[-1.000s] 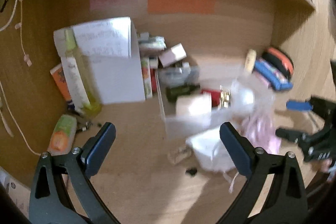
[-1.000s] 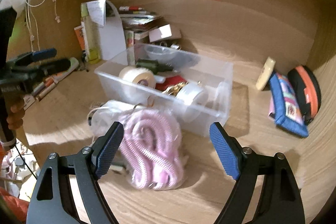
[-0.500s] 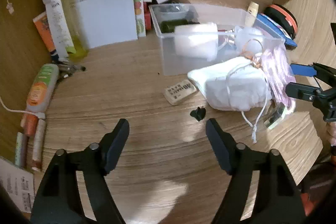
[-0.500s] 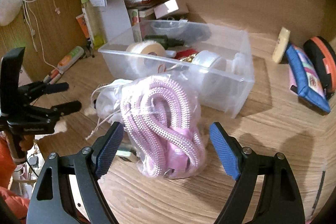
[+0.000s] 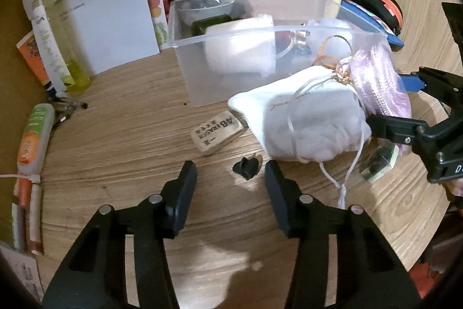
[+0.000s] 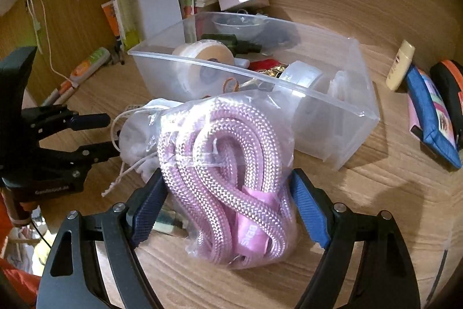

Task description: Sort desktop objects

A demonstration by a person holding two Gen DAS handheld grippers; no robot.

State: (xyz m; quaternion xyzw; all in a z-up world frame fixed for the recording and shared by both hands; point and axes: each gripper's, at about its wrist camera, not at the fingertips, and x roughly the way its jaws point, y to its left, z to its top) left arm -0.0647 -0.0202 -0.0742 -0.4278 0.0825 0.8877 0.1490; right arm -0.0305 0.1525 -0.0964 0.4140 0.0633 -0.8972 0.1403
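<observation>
A clear bag of pink rope lies on the wooden desk in front of a clear plastic bin. My right gripper is open with its blue pads on either side of the bag. A white drawstring pouch lies beside the bag. My left gripper is open just above a small black clip, with an eraser block beyond it. The bin holds tape rolls, a dark bottle and small items.
A white paper box, a yellow-green bottle and stacked packets stand at the back left. Pens and an orange-green tube lie at the left. A blue pouch and an orange-black case lie at the right.
The left gripper has dropped toward the desk and narrowed around the black clip. The right gripper has moved forward, so its pads now flank the rope bag.
</observation>
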